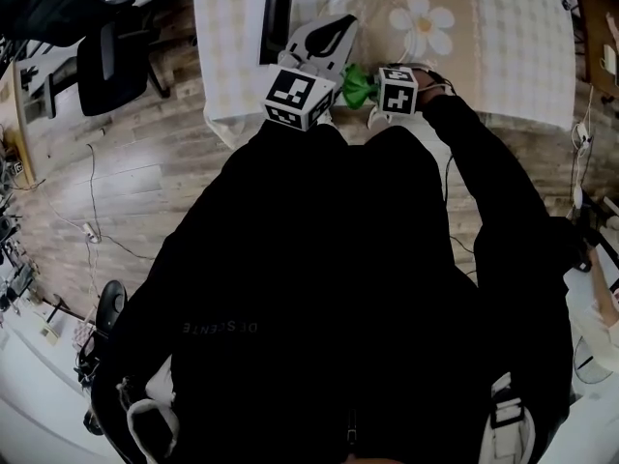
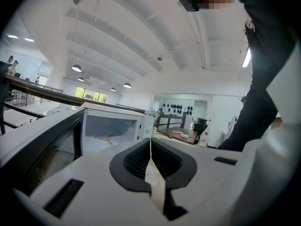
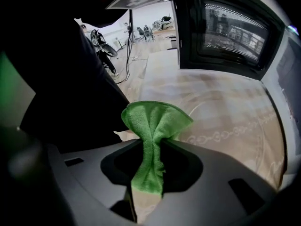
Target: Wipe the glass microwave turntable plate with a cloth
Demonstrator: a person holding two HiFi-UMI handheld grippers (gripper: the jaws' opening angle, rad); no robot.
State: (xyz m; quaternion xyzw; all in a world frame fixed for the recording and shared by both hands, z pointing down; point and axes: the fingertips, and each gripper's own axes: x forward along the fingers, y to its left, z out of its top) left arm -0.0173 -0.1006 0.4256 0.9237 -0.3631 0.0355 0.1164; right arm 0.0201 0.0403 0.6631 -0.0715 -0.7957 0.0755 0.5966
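My right gripper [image 3: 153,147] is shut on a green cloth [image 3: 157,119], which bunches up out of the jaws above the patterned tablecloth [image 3: 221,112]. In the head view the cloth [image 1: 356,85] shows between the two marker cubes at the table's near edge. My left gripper [image 2: 150,147] is shut, its ribbed pads [image 2: 138,157] touching with nothing visible between them. It points at a white microwave [image 2: 117,119] with an open door [image 2: 51,147] and an interior without a plate. I cannot make out the glass plate in any view.
The microwave's dark door [image 3: 230,27] stands open to the right gripper's upper right. The table [image 1: 503,46] lies ahead, and my dark torso hides its near edge. An office chair [image 1: 111,61] and cables sit on the wooden floor at left.
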